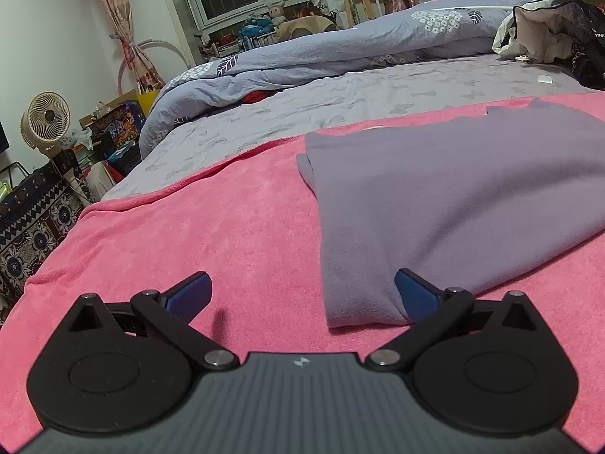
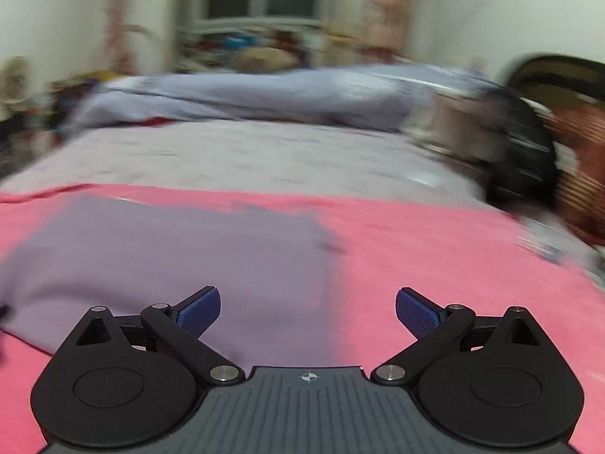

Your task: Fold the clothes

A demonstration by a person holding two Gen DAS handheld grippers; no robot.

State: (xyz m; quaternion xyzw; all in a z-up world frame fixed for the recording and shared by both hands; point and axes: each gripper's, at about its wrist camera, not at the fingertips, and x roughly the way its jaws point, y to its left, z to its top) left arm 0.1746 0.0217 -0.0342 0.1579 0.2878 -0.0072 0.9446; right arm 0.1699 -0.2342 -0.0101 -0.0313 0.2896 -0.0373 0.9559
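I see a bed [image 1: 378, 87] covered by a grey sheet, with a blue-grey duvet [image 1: 340, 49] bunched along its far side. A pink towel [image 1: 211, 227] is spread over the near part of the bed. On the towel lies the garment [image 1: 435, 196], a mauve piece already folded into a flat, roughly rectangular stack with layered edges at its far corner. It rests wholly on the towel, apart from the duvet.

My left gripper [image 1: 302, 295] sits low over the towel at the garment's near left corner. Its fingers are spread wide; the right pad [image 1: 416, 299] is touching or just over the garment's near edge, and the left pad [image 1: 189, 295] is over bare towel. Nothing is pinched.

My right gripper [image 2: 308, 312] is at the garment's near right edge, fingers likewise spread wide and holding nothing. That view is blurred, so finer detail cannot be told.

A dark bag [image 1: 574, 38] lies at the far right of the bed. A fan [image 1: 45, 119] stands on the floor at left.
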